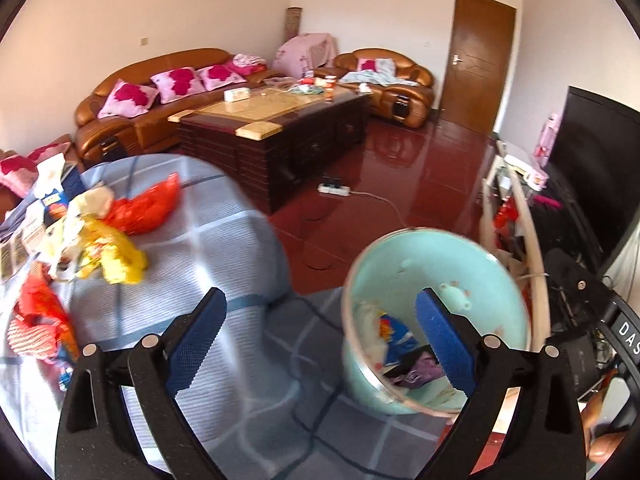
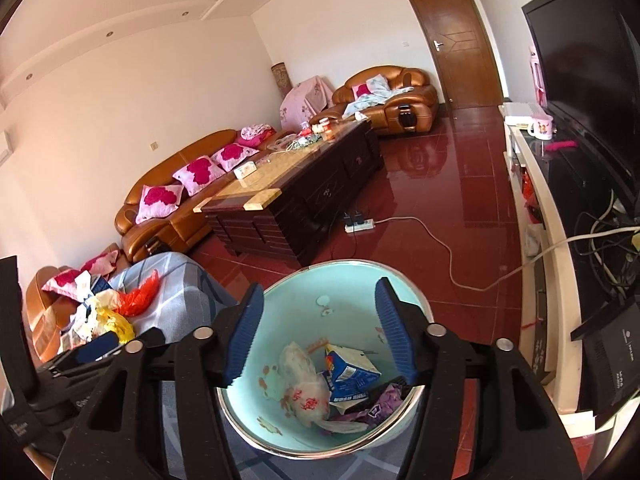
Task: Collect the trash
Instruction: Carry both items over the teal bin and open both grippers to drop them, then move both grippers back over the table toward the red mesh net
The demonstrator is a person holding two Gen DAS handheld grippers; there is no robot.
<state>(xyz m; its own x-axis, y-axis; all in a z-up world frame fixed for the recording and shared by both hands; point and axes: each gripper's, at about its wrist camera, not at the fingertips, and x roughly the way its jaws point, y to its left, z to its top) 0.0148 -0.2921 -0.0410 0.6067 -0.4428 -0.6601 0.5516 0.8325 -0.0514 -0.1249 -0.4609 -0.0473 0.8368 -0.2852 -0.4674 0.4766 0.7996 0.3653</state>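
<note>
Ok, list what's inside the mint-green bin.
Inside the bin: a crumpled white bag with red print, a blue-and-white carton and a purple wrapper. Anything beneath these is covered.

Soft daylight fills both views, with glare on the glossy red floor (image 1: 404, 168). The left wrist view is motion-blurred over the blue cloth (image 1: 224, 248). Fisheye bending and black corners frame each.

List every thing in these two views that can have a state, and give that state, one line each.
left gripper: open, nothing between its pads
right gripper: open, empty, over the basin
basin: partly filled with trash
blue carton: lying in the basin
red plastic bag: crumpled on the cloth, not collected
yellow plastic bag: crumpled on the cloth, not collected
door: closed
television: off
</note>
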